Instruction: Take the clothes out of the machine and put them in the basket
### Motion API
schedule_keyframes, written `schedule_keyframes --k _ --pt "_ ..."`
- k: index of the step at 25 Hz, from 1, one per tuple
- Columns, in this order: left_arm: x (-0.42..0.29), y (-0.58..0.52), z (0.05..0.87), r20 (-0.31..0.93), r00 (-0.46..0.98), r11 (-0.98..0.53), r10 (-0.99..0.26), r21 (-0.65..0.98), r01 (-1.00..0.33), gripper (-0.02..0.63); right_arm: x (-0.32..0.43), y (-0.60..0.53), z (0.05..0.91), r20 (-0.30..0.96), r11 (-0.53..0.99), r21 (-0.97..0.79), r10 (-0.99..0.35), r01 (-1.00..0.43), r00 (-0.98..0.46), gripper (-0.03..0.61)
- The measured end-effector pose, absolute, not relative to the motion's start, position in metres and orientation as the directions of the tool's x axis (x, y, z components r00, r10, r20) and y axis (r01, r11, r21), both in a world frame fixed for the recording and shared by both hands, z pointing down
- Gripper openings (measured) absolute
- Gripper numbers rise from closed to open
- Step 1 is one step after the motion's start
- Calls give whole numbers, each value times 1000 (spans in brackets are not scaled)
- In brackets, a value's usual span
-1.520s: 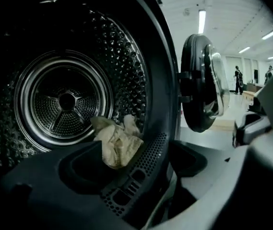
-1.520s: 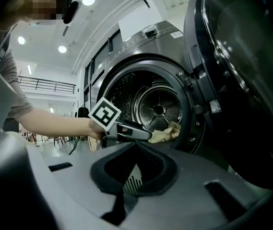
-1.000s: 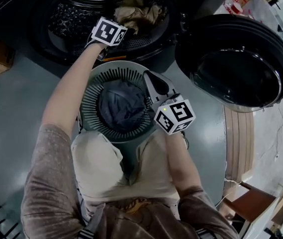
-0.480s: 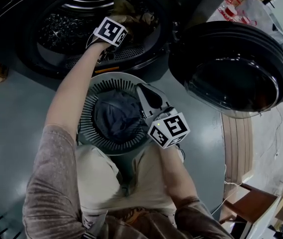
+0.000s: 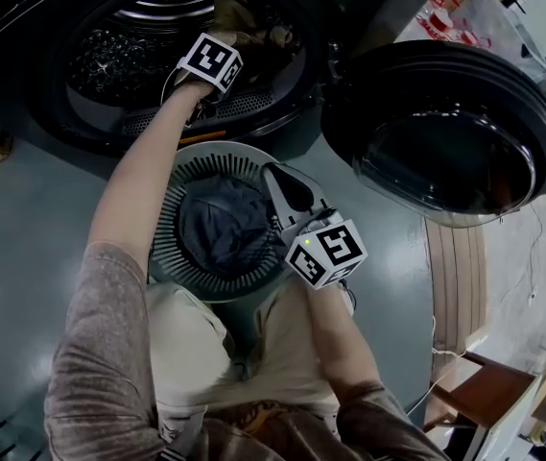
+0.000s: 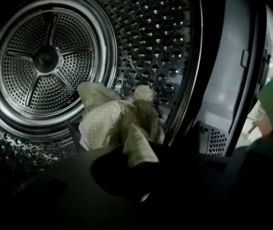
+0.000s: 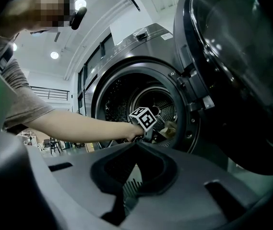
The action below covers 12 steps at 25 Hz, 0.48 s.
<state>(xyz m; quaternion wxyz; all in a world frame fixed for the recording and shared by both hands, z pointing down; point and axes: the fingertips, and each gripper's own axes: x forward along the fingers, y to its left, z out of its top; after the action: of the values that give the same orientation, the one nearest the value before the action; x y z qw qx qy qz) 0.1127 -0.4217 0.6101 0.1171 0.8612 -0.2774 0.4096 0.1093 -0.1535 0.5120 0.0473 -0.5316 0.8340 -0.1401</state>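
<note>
Checkered marker cube (image 5: 211,62) at machine drum (image 5: 109,46) mouth

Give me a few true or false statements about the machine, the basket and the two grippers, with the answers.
1. The machine's door stands open. True.
2. The basket is empty. False: a dark garment lies in it.
3. The left gripper hangs over the basket. False: it reaches into the drum, and its jaws are closing with the beige cloth between them.
4. The right gripper is at the basket's rim, outside the machine. True.
</note>
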Motion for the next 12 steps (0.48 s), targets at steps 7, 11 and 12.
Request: schedule_keyframes --k 7,11,12 --pt "111 -421 595 705 546 -813 -453 -74 -578 38 117 -152 514 80 379 -275 -907 -884 -414 -3" --pt "102 -413 566 639 596 -803 -486 -56 -594 35 119 -154 517 83 377 -278 -907 -884 -413 -3" --pt "99 -409 557 621 611 -804 -491 -53 -592 35 118 -155 519 87 377 -277 -906 -884 -414 -3"
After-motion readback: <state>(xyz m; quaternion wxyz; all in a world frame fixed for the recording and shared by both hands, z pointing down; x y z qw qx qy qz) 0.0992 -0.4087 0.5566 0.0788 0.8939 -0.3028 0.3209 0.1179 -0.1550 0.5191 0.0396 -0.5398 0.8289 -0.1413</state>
